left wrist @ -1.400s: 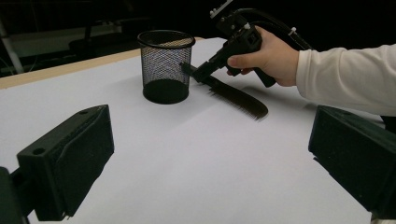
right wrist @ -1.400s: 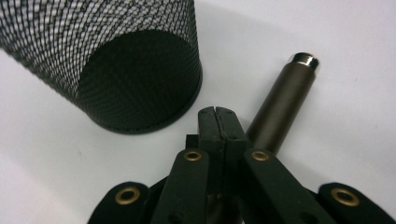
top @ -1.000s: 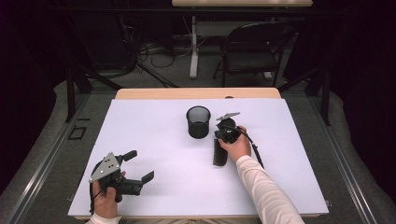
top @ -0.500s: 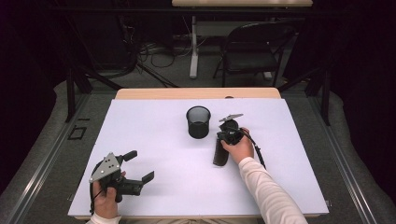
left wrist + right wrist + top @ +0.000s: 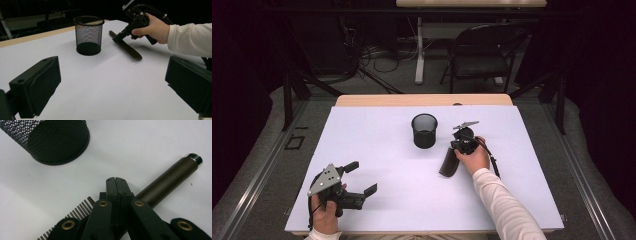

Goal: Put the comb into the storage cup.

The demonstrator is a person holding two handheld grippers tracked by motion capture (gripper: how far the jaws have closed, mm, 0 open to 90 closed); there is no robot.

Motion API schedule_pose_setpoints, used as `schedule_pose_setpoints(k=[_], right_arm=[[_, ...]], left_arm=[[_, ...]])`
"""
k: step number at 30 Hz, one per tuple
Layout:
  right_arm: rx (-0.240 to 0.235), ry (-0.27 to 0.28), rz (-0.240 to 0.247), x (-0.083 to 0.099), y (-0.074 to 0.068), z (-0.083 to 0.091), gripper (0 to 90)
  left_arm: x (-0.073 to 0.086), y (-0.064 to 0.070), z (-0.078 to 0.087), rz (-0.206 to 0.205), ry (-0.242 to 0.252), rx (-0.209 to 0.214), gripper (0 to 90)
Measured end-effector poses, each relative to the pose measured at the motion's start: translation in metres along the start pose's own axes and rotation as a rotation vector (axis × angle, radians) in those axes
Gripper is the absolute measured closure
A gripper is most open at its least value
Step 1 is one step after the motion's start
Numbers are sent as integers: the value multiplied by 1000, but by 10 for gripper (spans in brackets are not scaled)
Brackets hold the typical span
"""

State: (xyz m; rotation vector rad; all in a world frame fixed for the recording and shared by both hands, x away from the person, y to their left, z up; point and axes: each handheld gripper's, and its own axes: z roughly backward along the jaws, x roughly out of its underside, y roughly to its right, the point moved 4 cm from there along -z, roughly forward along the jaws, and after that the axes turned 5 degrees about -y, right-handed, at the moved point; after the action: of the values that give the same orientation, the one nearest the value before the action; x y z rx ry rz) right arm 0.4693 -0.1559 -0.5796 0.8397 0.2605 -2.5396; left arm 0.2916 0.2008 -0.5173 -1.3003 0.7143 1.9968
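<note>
A dark brown comb (image 5: 448,162) with a round handle (image 5: 170,177) lies on the white table, just right of a black mesh cup (image 5: 424,131). My right gripper (image 5: 452,151) points down at it. Its jaws are pressed together and lie across the comb where the handle meets the teeth (image 5: 77,212). I see nothing between the jaws at the right gripper's tip (image 5: 116,180). In the left gripper view the right gripper (image 5: 116,40) touches the comb (image 5: 130,50) beside the cup (image 5: 88,35). My left gripper (image 5: 362,177) rests open at the front left, holding nothing.
White sheet (image 5: 387,150) covers the table, whose wooden back edge (image 5: 422,100) shows behind it. A black chair (image 5: 484,55) and cables stand on the floor beyond. The mesh cup (image 5: 50,140) stands very near the right gripper's jaws.
The right hand and its gripper have drifted slightly to the right over the comb, which has barely shifted. The left gripper has stayed put.
</note>
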Motion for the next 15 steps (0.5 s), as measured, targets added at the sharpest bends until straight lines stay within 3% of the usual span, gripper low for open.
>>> schedule_pose_setpoints(k=[15], right_arm=[[3,-8,-12,8,8,9,900]], left_arm=[[0,0,0,-2,-6,2,2]])
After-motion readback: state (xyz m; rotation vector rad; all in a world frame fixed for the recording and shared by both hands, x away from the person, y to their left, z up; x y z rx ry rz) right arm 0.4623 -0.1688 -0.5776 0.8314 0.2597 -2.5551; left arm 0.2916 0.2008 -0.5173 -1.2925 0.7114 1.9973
